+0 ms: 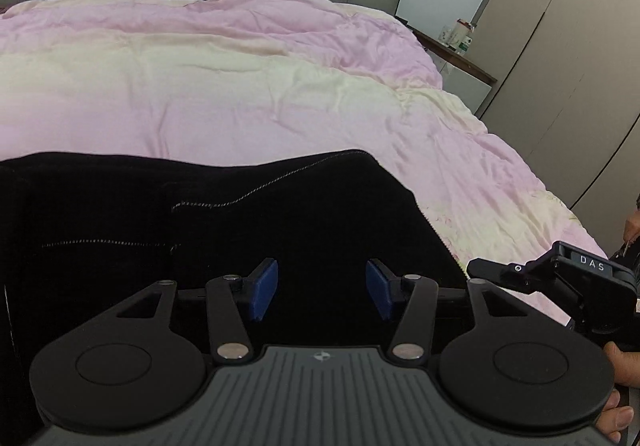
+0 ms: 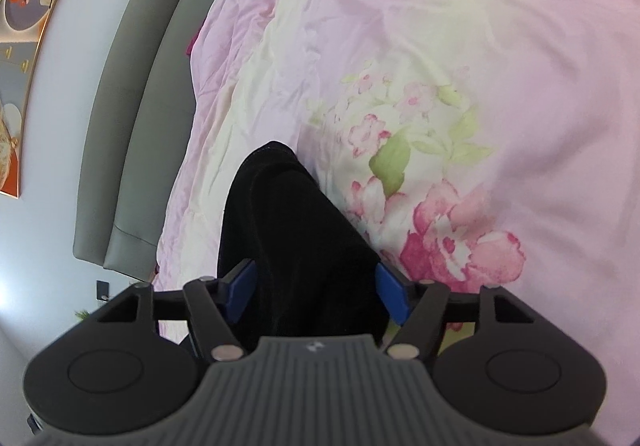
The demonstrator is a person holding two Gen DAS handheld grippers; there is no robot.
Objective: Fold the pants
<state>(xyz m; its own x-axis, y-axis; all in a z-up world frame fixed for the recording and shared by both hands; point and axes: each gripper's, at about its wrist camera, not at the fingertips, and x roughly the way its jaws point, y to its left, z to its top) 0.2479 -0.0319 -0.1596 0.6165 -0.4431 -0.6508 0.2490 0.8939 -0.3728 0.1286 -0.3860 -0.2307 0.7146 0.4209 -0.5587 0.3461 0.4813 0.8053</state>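
Black, velvety pants (image 1: 224,230) with pale dashed stitching lie bunched on a crinkly pink-and-cream floral quilt (image 1: 248,86). Left gripper (image 1: 322,292) hangs spread wide over the fabric, blue ribbed pads (image 1: 264,288) clamping nothing. Right gripper (image 2: 316,292) is spread too, a dark fold sitting loosely between its pads.

Right gripper (image 1: 486,273) body is lettered "DAS".

Black pants (image 1: 248,222) on pink bedding
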